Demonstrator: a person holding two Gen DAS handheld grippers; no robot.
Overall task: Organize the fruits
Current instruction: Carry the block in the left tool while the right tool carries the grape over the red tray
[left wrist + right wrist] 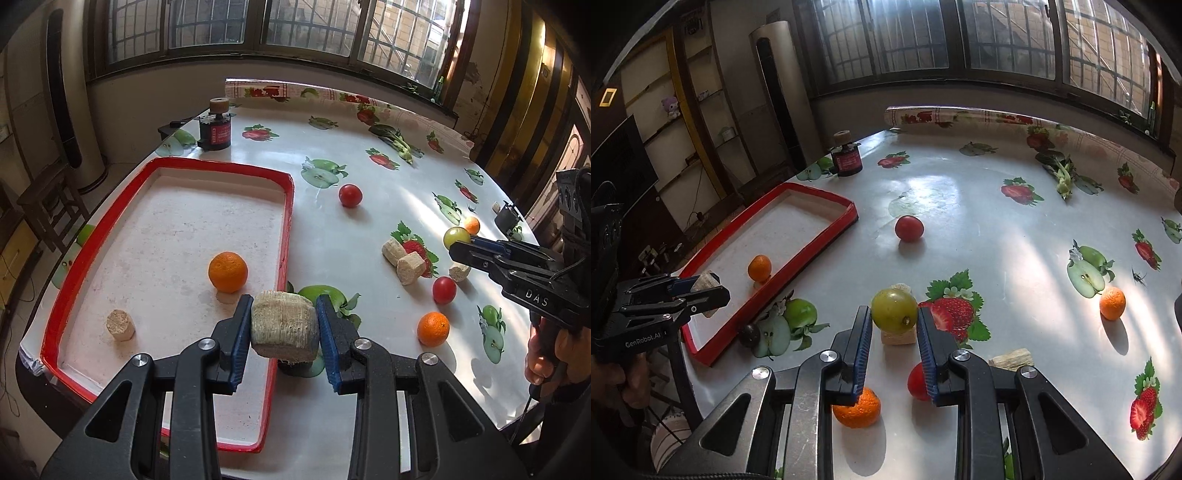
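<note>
Sorting is barely begun — one orange and one block lie in the tray. The left gripper clamps a block over the tray's near edge; the right gripper clamps a green fruit right of the tray — tomatoes, oranges and blocks remain outside it.

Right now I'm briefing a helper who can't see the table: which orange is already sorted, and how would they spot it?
Find the red-rimmed tray at the table's left side. Inside it, on the pale floor, sits one orange, with a small tan block lying apart from it nearer the front corner. It is the only orange within the red rim; the other oranges lie on the fruit-print tablecloth.
</note>
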